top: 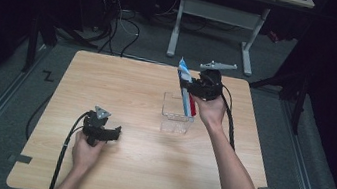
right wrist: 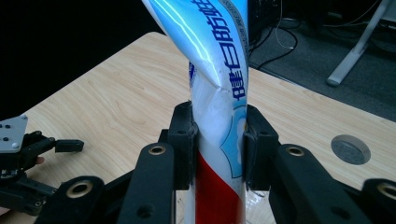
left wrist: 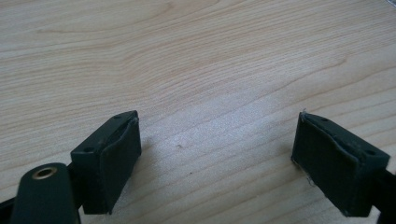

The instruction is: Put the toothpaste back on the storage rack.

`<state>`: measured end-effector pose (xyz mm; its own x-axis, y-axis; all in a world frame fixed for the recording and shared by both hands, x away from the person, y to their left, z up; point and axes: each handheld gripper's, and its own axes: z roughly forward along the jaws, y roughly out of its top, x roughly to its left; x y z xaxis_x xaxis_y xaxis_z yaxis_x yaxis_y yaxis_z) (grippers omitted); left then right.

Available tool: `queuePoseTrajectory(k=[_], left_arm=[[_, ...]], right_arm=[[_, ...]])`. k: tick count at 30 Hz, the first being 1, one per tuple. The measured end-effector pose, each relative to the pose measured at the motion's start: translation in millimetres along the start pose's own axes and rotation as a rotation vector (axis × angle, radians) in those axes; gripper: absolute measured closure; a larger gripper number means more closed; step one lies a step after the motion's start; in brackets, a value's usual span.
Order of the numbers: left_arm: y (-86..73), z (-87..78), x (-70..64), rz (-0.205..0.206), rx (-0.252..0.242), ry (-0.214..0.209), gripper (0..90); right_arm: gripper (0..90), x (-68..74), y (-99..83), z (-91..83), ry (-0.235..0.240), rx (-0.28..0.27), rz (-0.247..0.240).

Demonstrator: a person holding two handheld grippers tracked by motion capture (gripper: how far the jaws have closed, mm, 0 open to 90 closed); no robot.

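A blue, white and red toothpaste tube [top: 186,91] stands almost upright, its lower end inside a clear plastic box [top: 176,118] near the table's middle. My right gripper [top: 193,84] is shut on the tube's middle, and the right gripper view shows both jaws squeezing the tube [right wrist: 219,116] so that it creases. My left gripper [top: 109,133] rests low over the wooden table [top: 107,85] at the front left, open. In the left gripper view its pads [left wrist: 116,154] stand wide apart over bare wood with nothing between them.
A round grey cable grommet [right wrist: 350,149] sits in the tabletop near the right gripper. Beyond the table's far edge stand a white desk frame [top: 218,16] and floor cables [top: 121,22]. Metal rails run along both sides of the table.
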<state>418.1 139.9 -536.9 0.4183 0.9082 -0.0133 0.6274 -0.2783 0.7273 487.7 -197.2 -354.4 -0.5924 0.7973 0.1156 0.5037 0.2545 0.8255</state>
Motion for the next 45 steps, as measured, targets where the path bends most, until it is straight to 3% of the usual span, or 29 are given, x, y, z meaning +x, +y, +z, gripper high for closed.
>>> queuePoseTrajectory(k=[18, 45], left_arm=[[0.0, -0.1, 0.1, 0.002, 0.001, 0.0, 15.7], [-0.1, -0.1, 0.0, 0.002, 0.001, -0.001, 15.7]], right_arm=[[69.3, -5.7, 1.2, 11.4, -0.026, -0.027, 0.021], [69.2, -10.9, -20.7, 24.0, -0.044, 0.032, 0.009]])
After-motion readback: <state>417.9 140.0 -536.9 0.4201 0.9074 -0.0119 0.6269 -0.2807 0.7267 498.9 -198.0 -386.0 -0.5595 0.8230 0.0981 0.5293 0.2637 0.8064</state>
